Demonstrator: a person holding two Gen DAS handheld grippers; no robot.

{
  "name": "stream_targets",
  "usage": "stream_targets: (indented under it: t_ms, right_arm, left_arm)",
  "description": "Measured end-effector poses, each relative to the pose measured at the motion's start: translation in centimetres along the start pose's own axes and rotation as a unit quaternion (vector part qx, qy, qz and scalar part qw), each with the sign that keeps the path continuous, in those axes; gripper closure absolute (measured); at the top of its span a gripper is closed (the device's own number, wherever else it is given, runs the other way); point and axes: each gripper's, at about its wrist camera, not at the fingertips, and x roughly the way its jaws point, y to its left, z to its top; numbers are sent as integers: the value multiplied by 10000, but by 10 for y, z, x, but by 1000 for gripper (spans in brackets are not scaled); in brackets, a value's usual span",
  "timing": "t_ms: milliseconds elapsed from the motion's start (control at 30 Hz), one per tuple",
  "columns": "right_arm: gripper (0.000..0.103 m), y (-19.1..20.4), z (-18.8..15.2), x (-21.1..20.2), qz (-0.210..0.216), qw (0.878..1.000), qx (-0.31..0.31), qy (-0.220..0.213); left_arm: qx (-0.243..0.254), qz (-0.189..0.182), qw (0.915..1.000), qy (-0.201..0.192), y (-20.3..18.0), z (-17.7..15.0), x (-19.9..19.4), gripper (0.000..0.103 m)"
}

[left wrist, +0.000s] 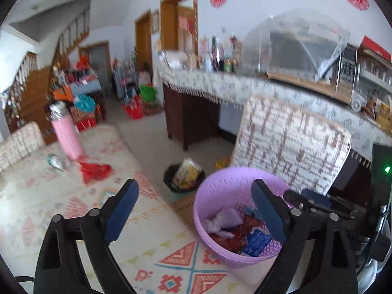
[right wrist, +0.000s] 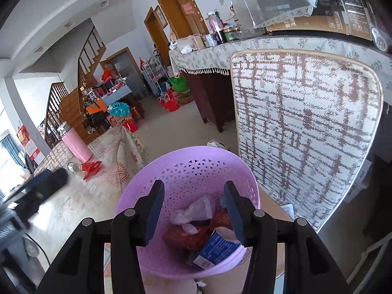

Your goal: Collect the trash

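Both tools, left and right, gape empty above purple basket; chair apparently behind.

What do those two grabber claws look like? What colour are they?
The left gripper and right gripper look alike. Each has a black plastic frame with curved arms, round silver bolt heads at the joints, and two flat fingers faced with dark blue pads. Slot-shaped holes are cut through the black arms.

Black fingers; blue pads
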Motion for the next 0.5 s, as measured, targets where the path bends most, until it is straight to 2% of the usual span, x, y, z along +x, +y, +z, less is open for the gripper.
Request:
stream_targets:
  t_ms: [100, 200, 300, 433, 500]
  right_arm:
    - [44, 6, -7, -13, -1, 10000, -20, -33]
    - [43, 14, -15, -28, 20, 10000, -41, -85]
    - [40, 25, -25, -47, -16, 9997, -116, -209]
    - [31, 38, -37, -70, -147, 9986, -315, -405]
    - [28, 44, -43, -81, -232, 9977, -414, -492]
  left_arm:
    - [-102, 240, 9988, -410, 7, -1, -29, 5]
    - [-238, 601, 9947, -797, 16, -5, -61, 1]
    - [-429, 852, 9904, -1001, 25, -10, -87, 1]
    - [-676, 773, 9886, -1100, 36, -20, -115, 1]
    - [-758, 689, 9894, -1027, 41, -24, -124, 0]
